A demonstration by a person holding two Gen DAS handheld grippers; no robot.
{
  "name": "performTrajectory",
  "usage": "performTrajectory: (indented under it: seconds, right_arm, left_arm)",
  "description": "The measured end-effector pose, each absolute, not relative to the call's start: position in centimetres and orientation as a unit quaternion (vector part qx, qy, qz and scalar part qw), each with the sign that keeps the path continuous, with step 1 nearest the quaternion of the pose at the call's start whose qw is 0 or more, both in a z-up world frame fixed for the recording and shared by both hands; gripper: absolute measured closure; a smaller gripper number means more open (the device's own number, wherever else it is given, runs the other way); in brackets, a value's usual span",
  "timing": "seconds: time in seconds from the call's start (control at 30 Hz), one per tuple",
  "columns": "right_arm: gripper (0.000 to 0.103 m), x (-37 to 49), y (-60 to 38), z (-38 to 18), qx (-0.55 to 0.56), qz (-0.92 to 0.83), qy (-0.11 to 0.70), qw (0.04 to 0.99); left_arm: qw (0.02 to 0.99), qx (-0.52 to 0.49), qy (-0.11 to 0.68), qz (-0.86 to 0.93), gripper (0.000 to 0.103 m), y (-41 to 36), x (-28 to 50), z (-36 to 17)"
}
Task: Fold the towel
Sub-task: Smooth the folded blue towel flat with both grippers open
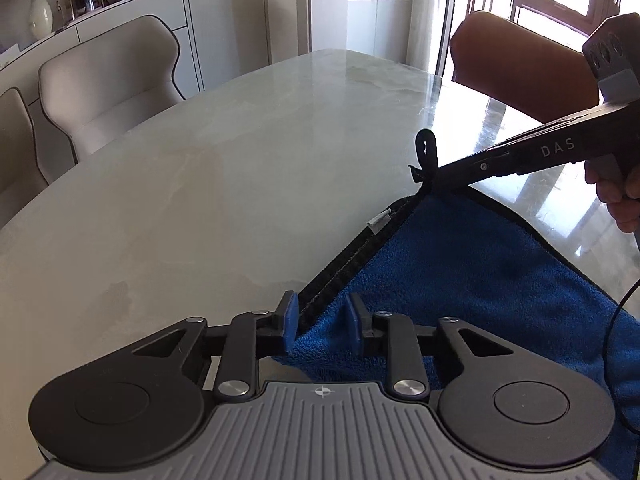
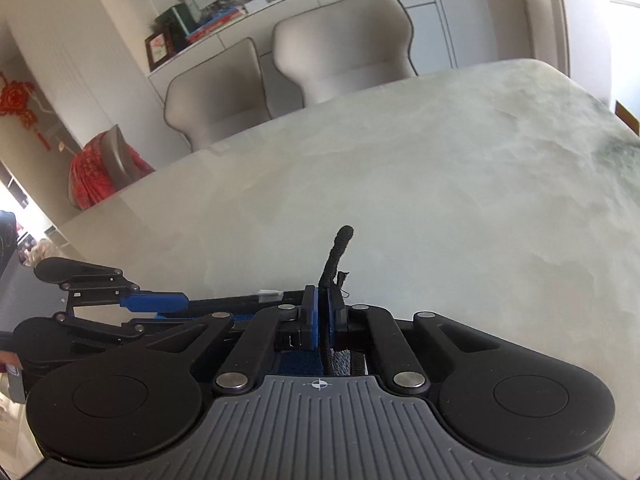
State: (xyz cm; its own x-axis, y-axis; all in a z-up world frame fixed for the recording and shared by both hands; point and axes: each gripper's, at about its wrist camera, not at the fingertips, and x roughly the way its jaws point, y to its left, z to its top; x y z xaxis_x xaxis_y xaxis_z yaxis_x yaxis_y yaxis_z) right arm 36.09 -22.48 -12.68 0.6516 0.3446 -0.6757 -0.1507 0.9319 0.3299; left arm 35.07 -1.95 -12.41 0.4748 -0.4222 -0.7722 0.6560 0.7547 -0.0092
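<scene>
1. The blue towel (image 1: 460, 280), edged in black, lies on the marble table (image 1: 240, 184), filling the lower right of the left wrist view.
2. The left claw (image 1: 322, 326) sits at lower centre of that view. Its blue pads (image 1: 291, 320) stand apart, straddling the towel's black border; blue fabric shows between them and no grip is made.
3. The right claw (image 1: 434, 184) enters from the right edge of the same view, pinched closed on the far towel corner. The corner's black hanging loop (image 1: 426, 148) stands up just beyond the tips.
4. In the right wrist view, the right claw (image 2: 322, 312) at lower centre has its pads pressed together on the dark edge, with the loop (image 2: 340, 252) rising above them.
5. The left claw (image 2: 152, 306) appears at lower left of that view, fingers parted.
6. Two pale chairs (image 2: 340, 48) stand behind the table.
</scene>
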Motion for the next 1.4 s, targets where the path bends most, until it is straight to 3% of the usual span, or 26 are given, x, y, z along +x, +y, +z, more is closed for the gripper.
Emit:
performTrajectory:
  seconds: [0.2, 0.33, 0.43, 0.5, 0.67, 0.93, 1.03, 1.4]
  right_arm:
    - [0.098, 36.6, -23.4, -11.6, 0.155, 0.145, 0.369, 0.905]
    - [0.094, 37.7, -23.6, -13.3, 0.131, 0.112, 0.415, 0.893]
    - [0.084, 36.9, -23.7, -13.1, 0.115, 0.102, 0.424, 0.893]
    - [0.068, 35.1, -23.9, -12.2, 0.119, 0.100, 0.412, 0.898]
    - [0.067, 28.4, -24.1, -11.1, 0.141, 0.115, 0.420, 0.889]
    - [0.067, 18.6, -21.9, -11.7, 0.139, 0.114, 0.450, 0.875]
    - [0.067, 16.2, -21.2, -11.9, 0.162, 0.134, 0.443, 0.871]
    - [0.067, 14.6, -20.5, -12.5, 0.142, 0.132, 0.443, 0.876]
  left_arm:
    - [0.852, 0.151, 0.404, -0.296, 0.090, -1.4, 35.1, -11.9]
    - [0.861, 0.137, 0.406, -0.274, 0.089, -0.6, 34.8, -11.7]
    - [0.865, 0.121, 0.405, -0.271, 0.087, -0.1, 34.2, -11.2]
    - [0.870, 0.110, 0.393, -0.277, 0.080, 0.1, 33.0, -10.5]
    - [0.868, 0.062, 0.382, -0.311, 0.073, -0.1, 28.5, -9.2]
    - [0.837, 0.056, 0.398, -0.371, 0.071, -3.2, 20.6, -11.1]
    - [0.820, 0.055, 0.405, -0.401, 0.062, -4.8, 18.7, -11.4]
    - [0.835, 0.053, 0.465, -0.290, 0.065, -4.3, 15.8, -13.3]
